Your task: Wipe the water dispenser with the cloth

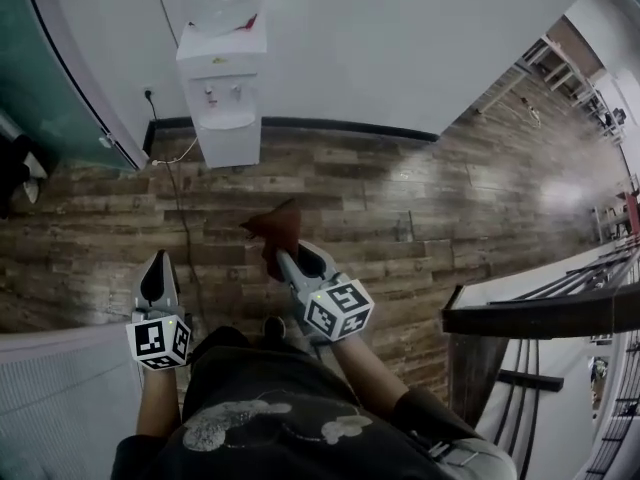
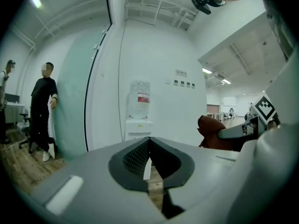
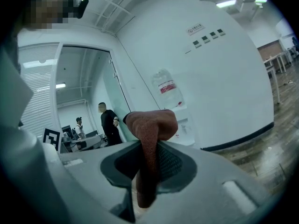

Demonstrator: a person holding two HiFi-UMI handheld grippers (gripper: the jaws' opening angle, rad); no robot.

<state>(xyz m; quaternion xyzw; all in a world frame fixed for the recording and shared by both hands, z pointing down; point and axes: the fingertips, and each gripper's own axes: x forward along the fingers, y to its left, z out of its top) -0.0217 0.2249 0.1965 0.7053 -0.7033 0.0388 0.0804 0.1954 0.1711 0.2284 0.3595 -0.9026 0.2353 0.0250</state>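
A white water dispenser (image 1: 222,93) with a bottle on top stands against the far wall, well ahead of both grippers. It also shows in the left gripper view as the dispenser (image 2: 138,129) and in the right gripper view as the dispenser (image 3: 183,121). My right gripper (image 1: 283,253) is shut on a reddish-brown cloth (image 1: 274,230), which sticks up between its jaws as the cloth (image 3: 148,139). My left gripper (image 1: 157,263) is shut with nothing in it; the cloth (image 2: 212,133) shows at its right.
A cable (image 1: 180,218) runs from a wall socket across the wooden floor (image 1: 420,208) by the dispenser. A glass partition (image 1: 60,78) stands at the left, with a person (image 2: 43,108) beside it. A dark-edged table (image 1: 540,303) is at the right.
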